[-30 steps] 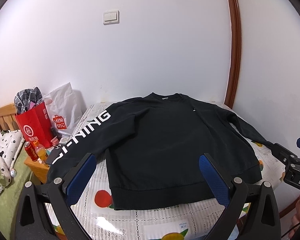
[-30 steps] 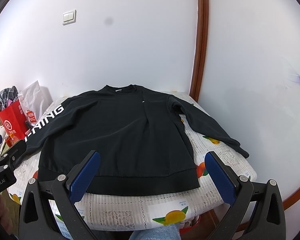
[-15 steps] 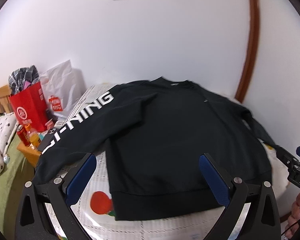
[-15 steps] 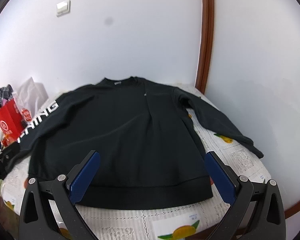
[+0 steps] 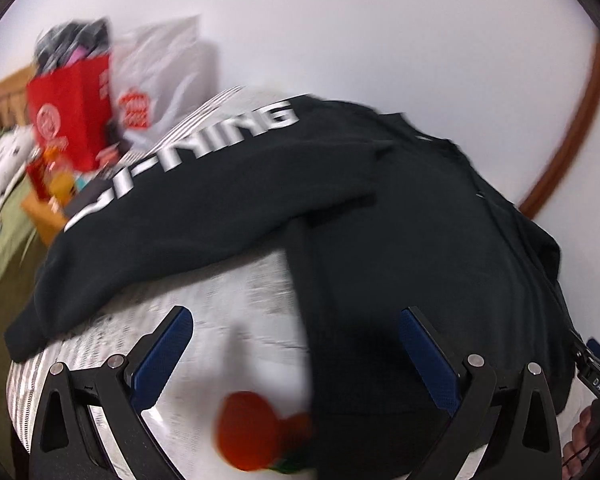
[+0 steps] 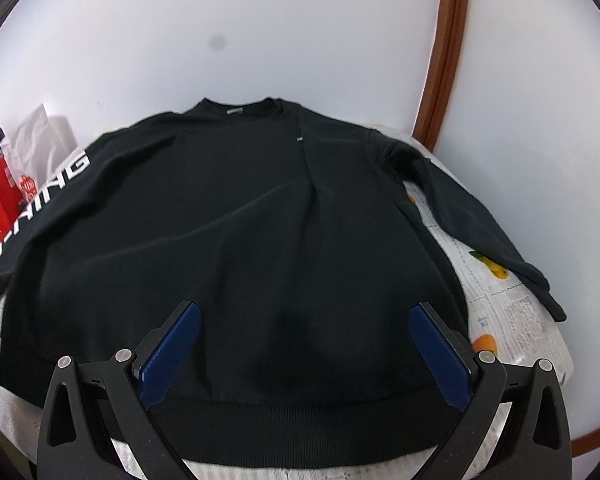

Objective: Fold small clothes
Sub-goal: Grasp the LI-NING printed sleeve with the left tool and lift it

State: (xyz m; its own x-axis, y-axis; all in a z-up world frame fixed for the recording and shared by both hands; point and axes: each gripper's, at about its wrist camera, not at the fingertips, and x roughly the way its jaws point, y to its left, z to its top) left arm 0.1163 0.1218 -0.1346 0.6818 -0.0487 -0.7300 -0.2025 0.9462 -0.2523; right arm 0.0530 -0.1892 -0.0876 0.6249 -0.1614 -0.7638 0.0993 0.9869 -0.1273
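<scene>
A black long-sleeved sweatshirt [image 6: 260, 220] lies flat, front up, on a table with a fruit-print cloth [image 6: 512, 320]. Its left sleeve carries white lettering [image 5: 220, 140]; its right sleeve [image 6: 480, 224] stretches towards the table's right edge. My left gripper [image 5: 296, 328] is open and empty, low over the cloth, straddling the sweatshirt's left side edge near the hem [image 5: 312, 320]. My right gripper [image 6: 304, 320] is open and empty above the lower body of the sweatshirt, just behind the hem band [image 6: 300, 432]. The left wrist view is blurred.
A red paper bag [image 5: 72, 108] and a white plastic bag [image 5: 168, 76] stand beyond the table's left side, with bottles [image 5: 56, 176] and a bed [image 5: 0, 240] by them. A white wall with brown trim [image 6: 444, 56] is behind the table.
Both grippers have moved forward and down towards the sweatshirt. The left one swung left to its left side edge. Both stay open.
</scene>
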